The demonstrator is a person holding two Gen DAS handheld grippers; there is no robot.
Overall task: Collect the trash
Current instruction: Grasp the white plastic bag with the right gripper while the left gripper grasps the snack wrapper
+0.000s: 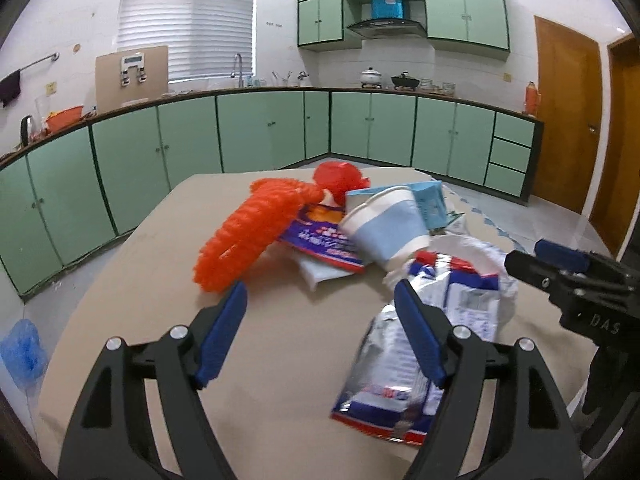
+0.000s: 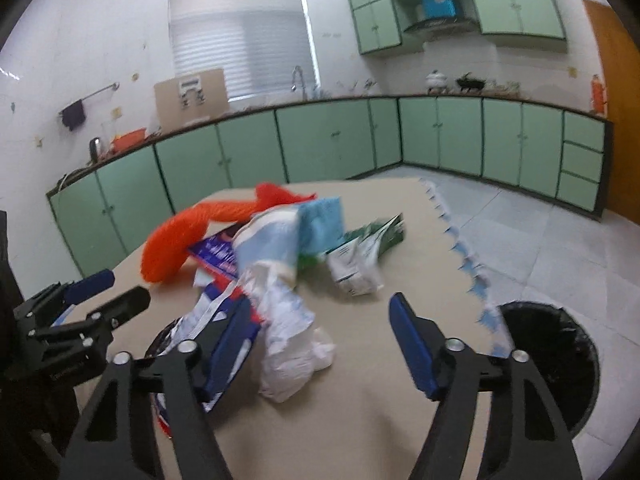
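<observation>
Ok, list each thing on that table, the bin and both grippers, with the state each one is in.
left gripper: open, nothing between the fingers
right gripper: open, astride the white wrapper
paper cup: tipped on its side
orange net: lying loose
foil packet: flat on the table
white wrapper: crumpled
green carton: crushed
bin: open, black liner

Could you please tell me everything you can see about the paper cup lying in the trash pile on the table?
The paper cup looks like thin card, with a pale blue body, a white rolled rim and a white band at the base. It lies tipped on its side, mouth toward the orange mesh, looks empty and somewhat squashed. It rests on the purple wrapper and against the white plastic bag, with a blue carton behind. Neither claw touches it.
</observation>
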